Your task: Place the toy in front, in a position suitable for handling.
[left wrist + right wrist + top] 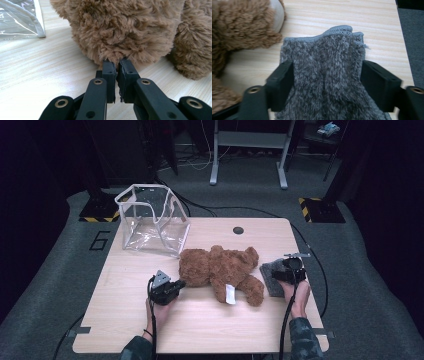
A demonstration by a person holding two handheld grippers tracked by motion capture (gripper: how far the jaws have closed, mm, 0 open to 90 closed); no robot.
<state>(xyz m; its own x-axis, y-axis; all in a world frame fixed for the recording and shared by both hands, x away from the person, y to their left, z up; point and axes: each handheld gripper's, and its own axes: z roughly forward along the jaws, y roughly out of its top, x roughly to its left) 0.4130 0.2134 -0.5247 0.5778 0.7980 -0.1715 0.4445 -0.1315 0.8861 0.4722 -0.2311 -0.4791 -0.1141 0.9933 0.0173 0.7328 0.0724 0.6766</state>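
- The table (pixel 125 320) is carrying everything, with the person's hands coming in from 6 o'clock.
- The clear bag (pixel 150 222) is standing open at about 10 o'clock on the table, just beside the bear's near end but untouched by either claw.
- The brown teddy bear (pixel 220 270) is lying flat across the middle, one end pointing toward 9 o'clock, a white label showing at its 6 o'clock side.
- The grey cloth (pixel 274 276) is lying at 3 o'clock of the bear, close to the table's edge.
- The left claw (pixel 176 285) is clenching a tuft of the bear's fur (pixel 115 58), jaws almost together, at the bear's 9 o'clock end.
- The right claw (pixel 294 269) is standing released over the cloth (pixel 324 75), its jaws spread wide on either side of the pile and not pressing on it.
- Judging by this, the step in hand is gripping the bear while letting the cloth go; the next move is probably calling for the free claw to steady the bag's mouth or take the bear's other end.
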